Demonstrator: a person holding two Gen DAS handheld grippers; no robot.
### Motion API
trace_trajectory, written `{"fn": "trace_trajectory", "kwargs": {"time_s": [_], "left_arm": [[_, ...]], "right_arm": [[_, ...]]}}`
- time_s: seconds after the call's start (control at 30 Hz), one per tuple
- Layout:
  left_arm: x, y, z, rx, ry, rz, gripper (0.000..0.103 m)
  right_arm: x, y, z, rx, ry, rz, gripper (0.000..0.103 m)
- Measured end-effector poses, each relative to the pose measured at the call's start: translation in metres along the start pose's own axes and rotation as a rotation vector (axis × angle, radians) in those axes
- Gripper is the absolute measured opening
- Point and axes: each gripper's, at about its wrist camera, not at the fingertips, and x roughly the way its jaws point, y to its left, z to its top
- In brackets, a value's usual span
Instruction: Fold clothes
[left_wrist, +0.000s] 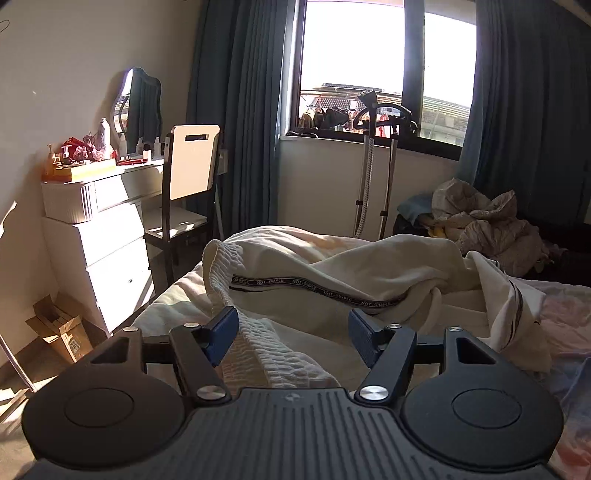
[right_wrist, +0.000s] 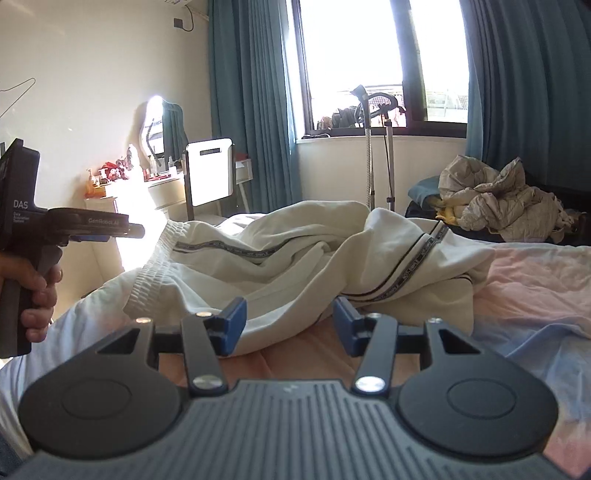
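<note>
Trousers (left_wrist: 332, 266) between both wide-spread tools (left_wrist: 293, 334) (right_wrist: 288, 321)

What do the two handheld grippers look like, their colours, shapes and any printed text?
Both are matte black plastic. The left gripper and the right gripper each carry blue ribbed pads on black link arms with silver rivets, a ribbed grey deck and two round black discs. Seen from the right wrist, the left one reads "DAS" and "GenRobot.AI". No cables or sleeves are visible.
</note>
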Motion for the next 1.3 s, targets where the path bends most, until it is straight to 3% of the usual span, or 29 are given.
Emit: {"fn": "trace_trajectory", "kwargs": {"time_s": [0.2, 0.33, 0.5, 0.63, 0.77, 0.83, 0.87, 1.0, 1.13, 1.3], "left_arm": [[-0.02, -0.064, -0.02, 0.067, -0.045, -0.08, 0.07], [-0.022, -0.092, -0.034, 0.053, -0.046, -0.159, 0.07], [-0.001, -0.11, -0.067, 0.127, 0.034, -0.244, 0.07], [0.018, -0.116, -0.082, 0.196, 0.096, -0.257, 0.07], [0.042, -0.125, -0.077, 0.255, 0.097, -0.225, 0.073], [0.055, -0.131, -0.072, 0.275, 0.083, -0.215, 0.086], [0.063, -0.136, -0.068, 0.282, 0.076, -0.21, 0.088], [0.099, -0.159, -0.055, 0.301, 0.075, -0.187, 0.089], [0.139, -0.183, -0.048, 0.326, 0.058, -0.118, 0.089], [0.182, -0.208, -0.053, 0.407, 0.096, -0.058, 0.086]], "right_arm": [[-0.01, -0.061, -0.024, 0.126, -0.018, -0.116, 0.054], [-0.013, -0.077, -0.04, 0.158, -0.021, -0.161, 0.054], [-0.008, -0.078, -0.043, 0.157, -0.036, -0.183, 0.054], [-0.003, -0.081, -0.045, 0.165, -0.031, -0.206, 0.054], [-0.003, -0.087, -0.044, 0.191, -0.032, -0.226, 0.055], [-0.002, -0.09, -0.044, 0.204, -0.031, -0.224, 0.056], [-0.002, -0.091, -0.044, 0.205, -0.03, -0.226, 0.056], [-0.001, -0.097, -0.044, 0.209, -0.03, -0.247, 0.059], [0.001, -0.11, -0.046, 0.25, -0.028, -0.255, 0.06], [0.013, -0.123, -0.054, 0.286, 0.0, -0.266, 0.06]]}}
